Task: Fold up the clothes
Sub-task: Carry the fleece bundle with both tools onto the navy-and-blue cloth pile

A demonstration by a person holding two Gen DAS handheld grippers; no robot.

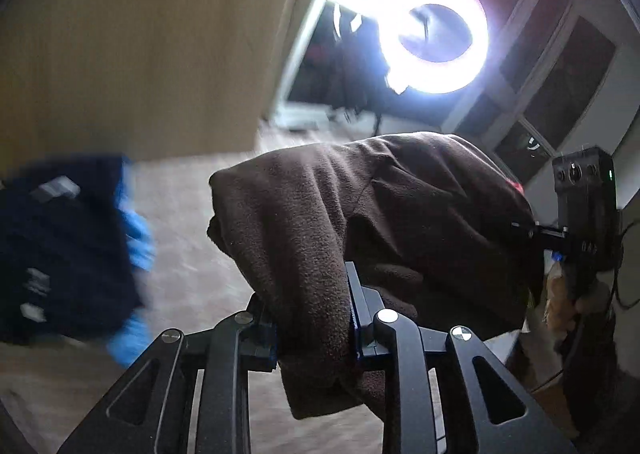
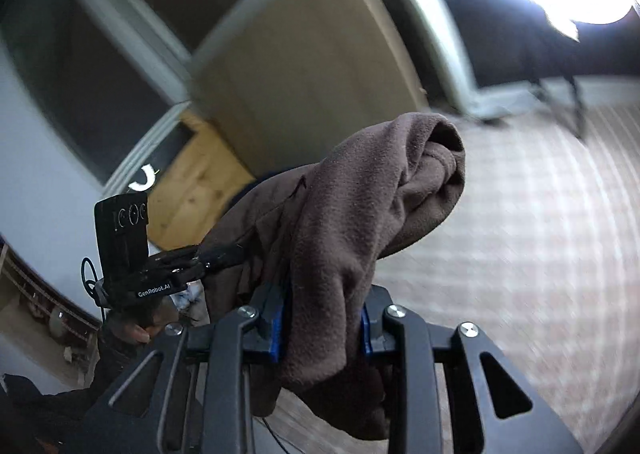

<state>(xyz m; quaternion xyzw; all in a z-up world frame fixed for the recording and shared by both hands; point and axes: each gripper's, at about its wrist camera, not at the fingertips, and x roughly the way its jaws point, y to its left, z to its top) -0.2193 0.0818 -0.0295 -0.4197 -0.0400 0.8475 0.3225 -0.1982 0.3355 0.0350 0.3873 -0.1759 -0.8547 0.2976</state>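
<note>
In the left wrist view, a dark navy garment (image 1: 64, 250) with light blue edging occupies the left edge of the frame; it is motion-blurred. A flat tan panel (image 1: 152, 42) fills the upper left. The brown fleece garment (image 1: 360, 222), of soft napped texture, bunches in thick rounded folds at centre frame. The left gripper (image 1: 312, 330) is clamped on a hanging fold of this fleece at lower centre: the cloth passes between the blue-padded black fingers (image 1: 360, 318) and drapes below them. A bright ring light (image 1: 436, 30) glares at upper centre-right. At the right edge, the right gripper (image 1: 580, 222) appears as a black block with a green indicator, against the far end of the fleece, its handle held in a hand (image 1: 568, 306).

In the right wrist view, the left gripper (image 2: 132, 254) stands at the left of the frame, a black unit with white lettering, its front end buried in the fleece. The brown fleece garment (image 2: 360, 222) rises to a rounded, folded peak at centre. The right gripper (image 2: 322, 330) pinches a draped fold at lower centre between blue-padded fingers (image 2: 276, 330). A pale patterned floor (image 2: 540, 234), blurred, fills the right of the frame.
</note>
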